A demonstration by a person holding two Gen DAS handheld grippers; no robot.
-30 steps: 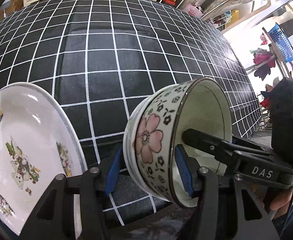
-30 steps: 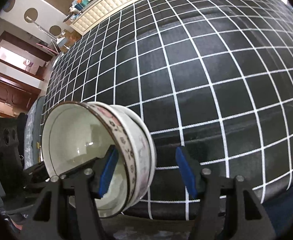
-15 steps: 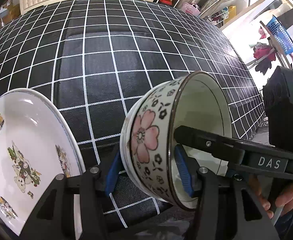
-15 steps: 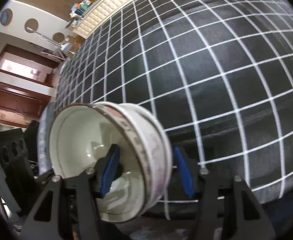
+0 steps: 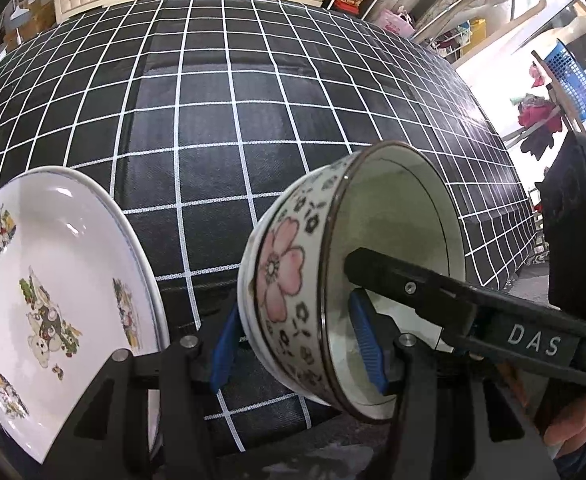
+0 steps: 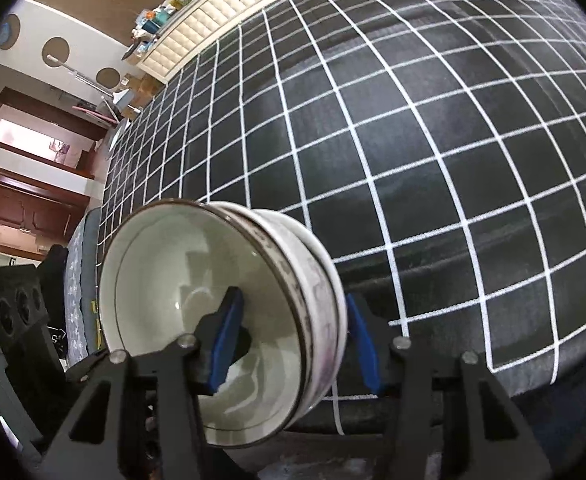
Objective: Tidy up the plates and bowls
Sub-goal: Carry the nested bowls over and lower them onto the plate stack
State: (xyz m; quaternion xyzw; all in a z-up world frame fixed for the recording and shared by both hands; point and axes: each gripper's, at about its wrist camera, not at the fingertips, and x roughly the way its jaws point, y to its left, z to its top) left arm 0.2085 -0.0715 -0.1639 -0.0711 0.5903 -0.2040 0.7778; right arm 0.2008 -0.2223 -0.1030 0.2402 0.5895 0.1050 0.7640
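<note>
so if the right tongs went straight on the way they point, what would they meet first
Probably the checked tablecloth: past the bowls clamped in the right tongs, nothing else shows on it in that line. Depth is hard to judge.

The round ceramic bowl (image 5: 293, 292) is off-white outside, with one big pink flower and a scatter of small black blossoms and leaves, plus a thin dark brown line around the rim. Inside it's plain pale greenish white (image 6: 197, 320). Left of the bowl, the glossy white plate (image 5: 53, 280) has little cartoon bear prints in green, yellow and brown, and a faint blue rim line. Behind the bowl, the black tablecloth (image 5: 213, 120) has a thin white grid. Both black plastic grippers (image 5: 297, 354) (image 6: 293, 344) have bright blue pads; one finger says "DAS" in white.
</note>
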